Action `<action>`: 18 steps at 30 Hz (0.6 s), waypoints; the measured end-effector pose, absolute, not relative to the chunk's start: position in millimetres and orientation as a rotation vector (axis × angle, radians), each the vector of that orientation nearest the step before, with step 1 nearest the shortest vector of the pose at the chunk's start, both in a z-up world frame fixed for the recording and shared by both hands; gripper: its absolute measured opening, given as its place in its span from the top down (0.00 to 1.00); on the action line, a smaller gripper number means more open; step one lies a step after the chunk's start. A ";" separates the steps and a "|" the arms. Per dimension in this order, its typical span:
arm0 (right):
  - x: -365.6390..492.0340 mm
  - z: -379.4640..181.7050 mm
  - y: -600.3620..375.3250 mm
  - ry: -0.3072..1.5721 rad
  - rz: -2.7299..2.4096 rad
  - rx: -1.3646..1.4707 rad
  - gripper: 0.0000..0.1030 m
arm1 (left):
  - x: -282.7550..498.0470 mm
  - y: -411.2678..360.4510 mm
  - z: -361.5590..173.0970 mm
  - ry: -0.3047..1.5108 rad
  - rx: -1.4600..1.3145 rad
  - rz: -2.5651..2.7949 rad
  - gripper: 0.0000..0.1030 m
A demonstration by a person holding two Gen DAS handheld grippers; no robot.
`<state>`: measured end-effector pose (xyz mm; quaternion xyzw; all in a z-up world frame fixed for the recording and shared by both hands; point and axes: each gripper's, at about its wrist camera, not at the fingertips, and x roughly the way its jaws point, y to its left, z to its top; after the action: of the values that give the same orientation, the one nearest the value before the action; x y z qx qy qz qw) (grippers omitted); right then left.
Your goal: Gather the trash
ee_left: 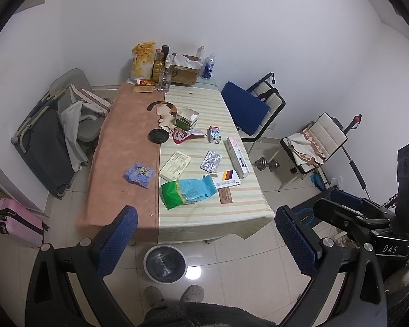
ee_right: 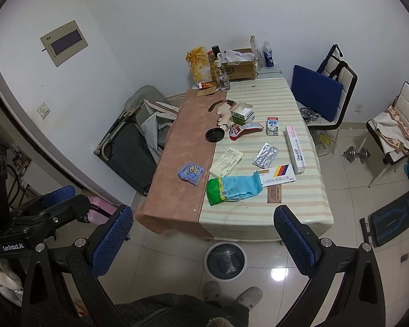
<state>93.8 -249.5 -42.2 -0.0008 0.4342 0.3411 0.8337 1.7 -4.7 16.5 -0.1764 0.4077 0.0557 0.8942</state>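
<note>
While both grippers hover level before the table — jaws spread, empty.

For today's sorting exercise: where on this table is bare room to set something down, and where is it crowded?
Free: brown cloth around the blue wrapper, and the striped near edge. Crowded: striped middle by the green bag, and the far end's bottles.

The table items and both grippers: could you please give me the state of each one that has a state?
left gripper: open, empty.
right gripper: open, empty.
green and blue bag: torn open, lying flat.
small white carton: top flaps open, upright.
blister pack: lying flat.
bin: lined, no lid.
</note>
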 end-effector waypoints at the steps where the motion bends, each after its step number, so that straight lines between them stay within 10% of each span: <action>1: 93.3 -43.2 -249.4 0.919 0.723 -0.002 0.00 | 3.1 -5.6 17.4 0.846 -0.365 0.115 0.00; 18: 97.8 -40.5 -251.1 0.921 0.732 0.000 0.00 | 5.9 -7.1 17.8 0.845 -0.362 0.115 0.00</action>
<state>97.8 -251.1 -40.5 0.0000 0.4345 0.3453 0.8319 5.9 -7.1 17.8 -0.1748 0.4076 0.0554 0.8946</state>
